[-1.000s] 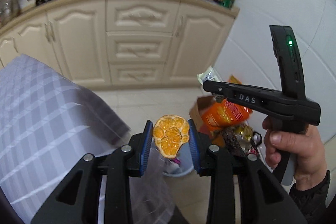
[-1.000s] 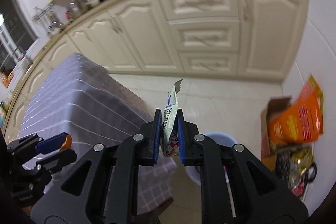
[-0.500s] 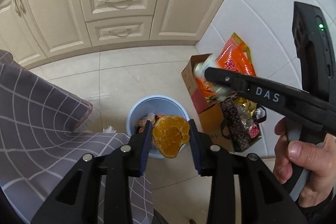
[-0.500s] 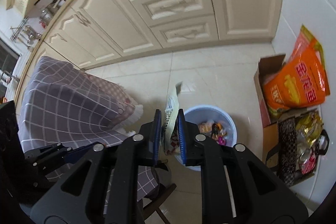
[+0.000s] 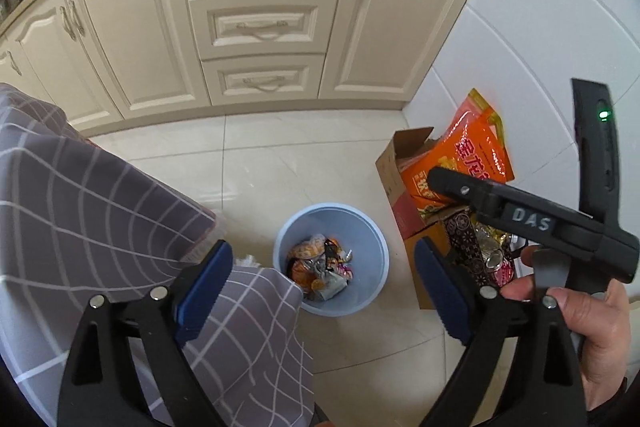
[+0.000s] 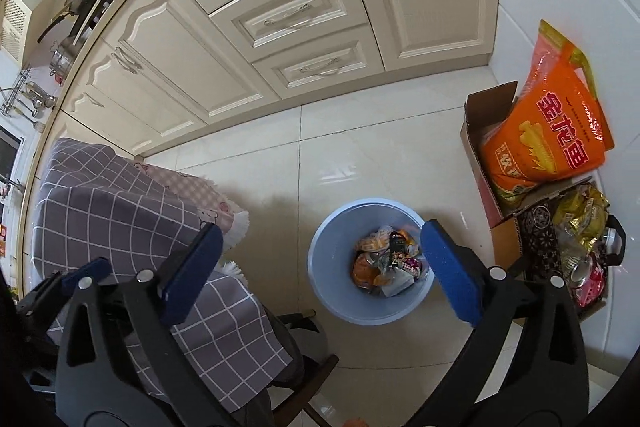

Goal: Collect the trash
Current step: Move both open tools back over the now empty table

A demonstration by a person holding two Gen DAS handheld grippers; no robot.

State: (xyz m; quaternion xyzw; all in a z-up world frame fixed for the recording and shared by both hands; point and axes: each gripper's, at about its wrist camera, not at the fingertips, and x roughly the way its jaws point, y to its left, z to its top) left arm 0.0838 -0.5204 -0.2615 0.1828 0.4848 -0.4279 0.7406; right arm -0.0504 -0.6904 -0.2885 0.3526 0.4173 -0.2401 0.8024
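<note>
A light blue trash bin (image 5: 375,242) stands on the tiled floor and holds wrappers and orange peel (image 5: 320,267). My left gripper (image 5: 322,283) is wide open and empty, held above the bin. My right gripper (image 6: 320,267) is also wide open and empty above the same bin (image 6: 324,259), whose trash (image 6: 386,261) shows between its blue pads. The right gripper's body (image 5: 532,223) and the hand holding it show at the right of the left wrist view.
A table with a grey checked cloth (image 5: 100,195) is at the left, with a chair (image 6: 304,371) under its edge. A cardboard box (image 6: 480,131) with an orange bag (image 6: 548,135) and a second box of packets (image 6: 576,247) stand right of the bin. Cream cabinets (image 5: 256,23) line the back.
Both grippers have opened wide. The orange peel has left the left gripper and the wrapper has left the right gripper; both grippers now look more steeply down at the bin.
</note>
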